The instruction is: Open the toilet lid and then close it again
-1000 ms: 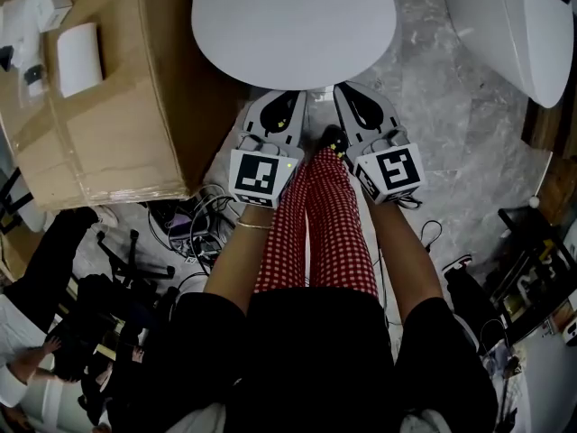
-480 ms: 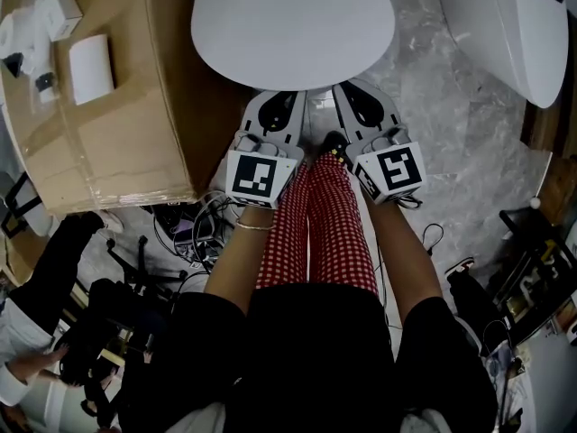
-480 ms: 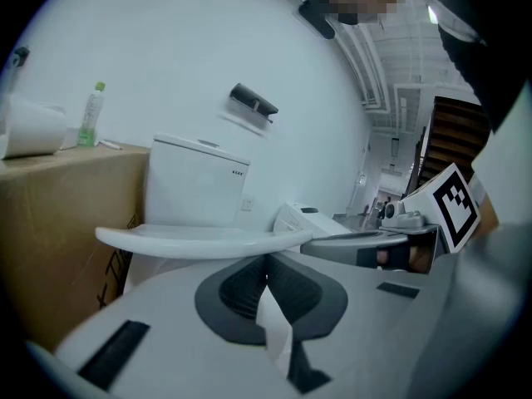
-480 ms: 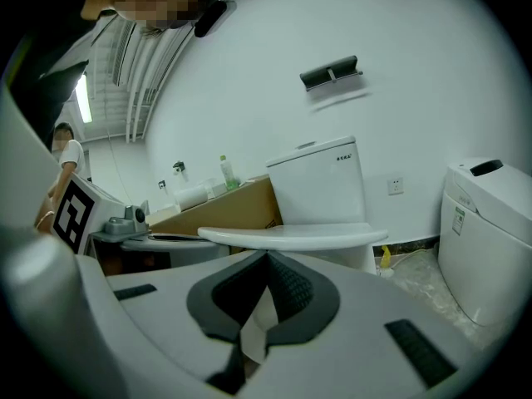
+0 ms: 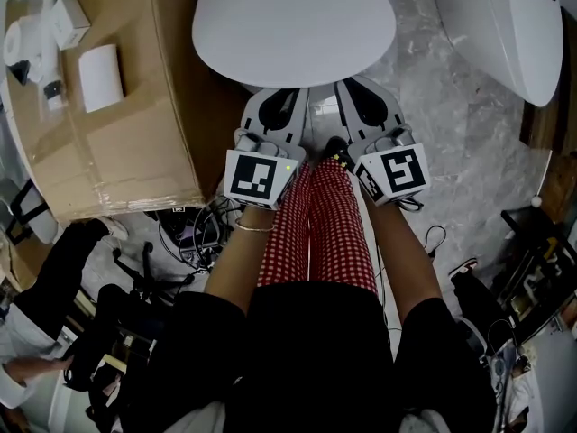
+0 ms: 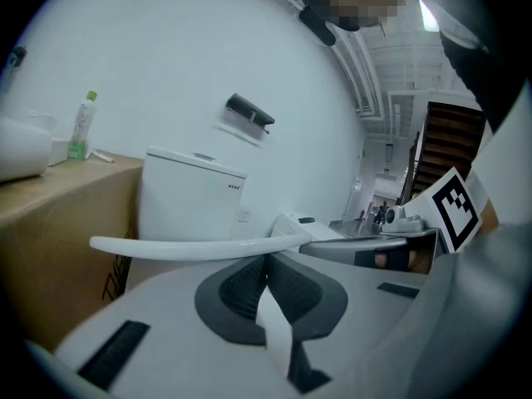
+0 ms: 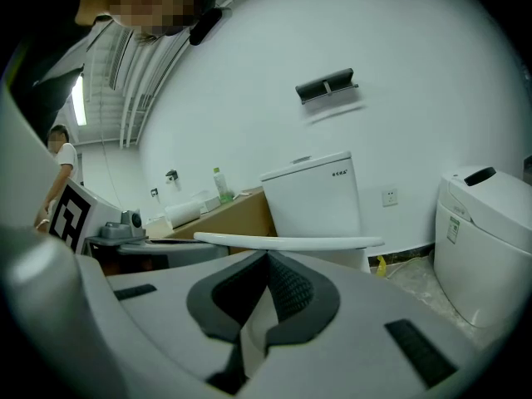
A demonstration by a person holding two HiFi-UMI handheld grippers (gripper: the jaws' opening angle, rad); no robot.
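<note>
Both grippers are held low and side by side in front of the person, forearms stretched forward and down over red-checked trousers (image 5: 315, 233). The left gripper (image 5: 287, 97) and the right gripper (image 5: 353, 90) are angled slightly towards each other, and their tips are brought up to the near rim of the toilet lid (image 5: 293, 16). The lid is lying flat and closed, straight ahead of the person.

In the left gripper view the jaws are seen pressed together with nothing between them, and the same is seen in the right gripper view. In both, the lid's rim is seen as a thin white band just beyond the tips (whether it is touched cannot be told).

The bowl is hidden beneath the lid, and the lid's far end is cut off by the top edge of the head view. The cistern (image 6: 187, 198) is shown only in the gripper views.

A cardboard box (image 5: 108, 142) is placed left of the toilet, and a second toilet (image 5: 505, 25), partly cropped, stands at far right. A dark wall fitting (image 6: 249, 112) above the cistern cannot be identified.
</note>
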